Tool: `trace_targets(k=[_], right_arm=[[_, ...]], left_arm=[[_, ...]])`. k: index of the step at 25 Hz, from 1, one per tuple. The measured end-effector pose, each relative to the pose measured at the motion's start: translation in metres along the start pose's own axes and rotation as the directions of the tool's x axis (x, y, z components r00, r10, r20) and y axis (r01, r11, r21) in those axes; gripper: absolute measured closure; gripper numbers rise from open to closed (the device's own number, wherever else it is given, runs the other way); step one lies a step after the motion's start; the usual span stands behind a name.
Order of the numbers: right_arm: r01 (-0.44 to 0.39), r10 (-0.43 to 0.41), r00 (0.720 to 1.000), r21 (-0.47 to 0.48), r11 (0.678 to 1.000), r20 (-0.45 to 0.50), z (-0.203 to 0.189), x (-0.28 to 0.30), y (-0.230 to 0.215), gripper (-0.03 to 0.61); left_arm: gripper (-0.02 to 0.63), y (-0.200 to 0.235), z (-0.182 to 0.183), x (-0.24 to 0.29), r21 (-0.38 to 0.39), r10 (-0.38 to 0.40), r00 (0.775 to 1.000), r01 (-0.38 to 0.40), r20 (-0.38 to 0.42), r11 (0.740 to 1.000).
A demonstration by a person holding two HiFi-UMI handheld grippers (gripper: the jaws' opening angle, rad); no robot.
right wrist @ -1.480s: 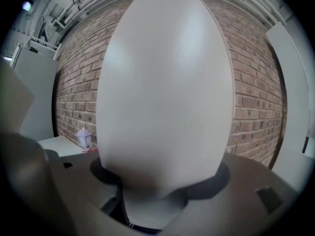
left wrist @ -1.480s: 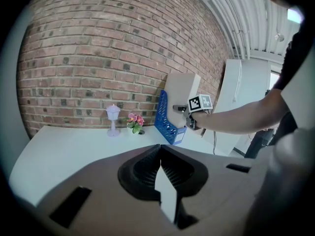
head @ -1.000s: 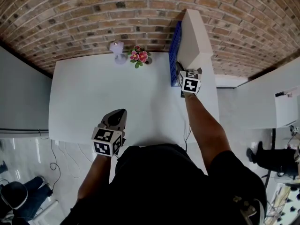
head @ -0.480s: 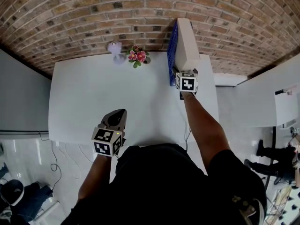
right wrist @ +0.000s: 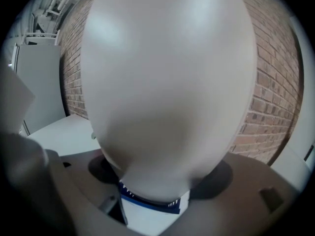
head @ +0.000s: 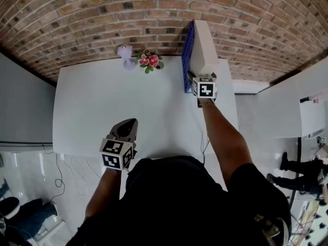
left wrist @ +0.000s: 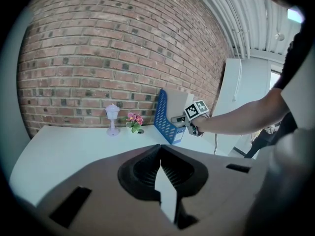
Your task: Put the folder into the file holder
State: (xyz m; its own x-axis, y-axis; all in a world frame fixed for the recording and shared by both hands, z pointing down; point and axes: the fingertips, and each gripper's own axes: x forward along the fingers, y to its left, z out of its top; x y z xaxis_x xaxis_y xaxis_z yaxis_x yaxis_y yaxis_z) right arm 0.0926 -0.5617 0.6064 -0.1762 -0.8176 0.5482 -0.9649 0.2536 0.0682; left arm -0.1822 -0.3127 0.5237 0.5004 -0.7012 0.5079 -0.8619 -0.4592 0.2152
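Most of the right gripper view is filled by the blurred white folder, which stands upright in the blue file holder. The right gripper is at the holder's near end, its jaws spread wide around the folder without clamping it. The left gripper, well short of the holder, has its jaws together and empty.

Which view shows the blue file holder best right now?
Left gripper view: the file holder stands side-on, lattice wall visible, the folder standing in it. Head view gives only a narrow blue strip beside the folder. Right gripper view is mostly folder, with a blue sliver at the bottom.
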Motion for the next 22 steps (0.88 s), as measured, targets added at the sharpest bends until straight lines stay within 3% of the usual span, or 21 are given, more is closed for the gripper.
trace_targets(k=[6, 13, 18, 22], right_arm=[[-0.012, 0.012, 0.999, -0.016, 1.0, 0.031, 0.002, -0.031, 0.003, 0.183], [-0.043, 0.042, 0.995, 0.011, 0.999, 0.096, -0.011, -0.105, 0.006, 0.191], [-0.149, 0.147, 0.984, 0.011, 0.989, 0.1, -0.021, -0.16, 0.032, 0.252], [-0.301, 0.298, 0.948, 0.01, 0.954, 0.11, -0.028, -0.202, 0.068, 0.336]], left_arm=[[0.609, -0.006, 0.006, 0.006, 0.019, -0.025, 1.0, 0.025, 0.01, 1.0], [0.609, -0.026, 0.012, 0.012, 0.043, -0.064, 0.998, 0.063, 0.016, 0.997], [0.609, -0.033, 0.006, 0.009, 0.044, -0.069, 0.998, 0.068, 0.005, 0.997], [0.609, -0.041, 0.007, 0.005, 0.049, -0.076, 0.997, 0.075, 0.012, 0.996]])
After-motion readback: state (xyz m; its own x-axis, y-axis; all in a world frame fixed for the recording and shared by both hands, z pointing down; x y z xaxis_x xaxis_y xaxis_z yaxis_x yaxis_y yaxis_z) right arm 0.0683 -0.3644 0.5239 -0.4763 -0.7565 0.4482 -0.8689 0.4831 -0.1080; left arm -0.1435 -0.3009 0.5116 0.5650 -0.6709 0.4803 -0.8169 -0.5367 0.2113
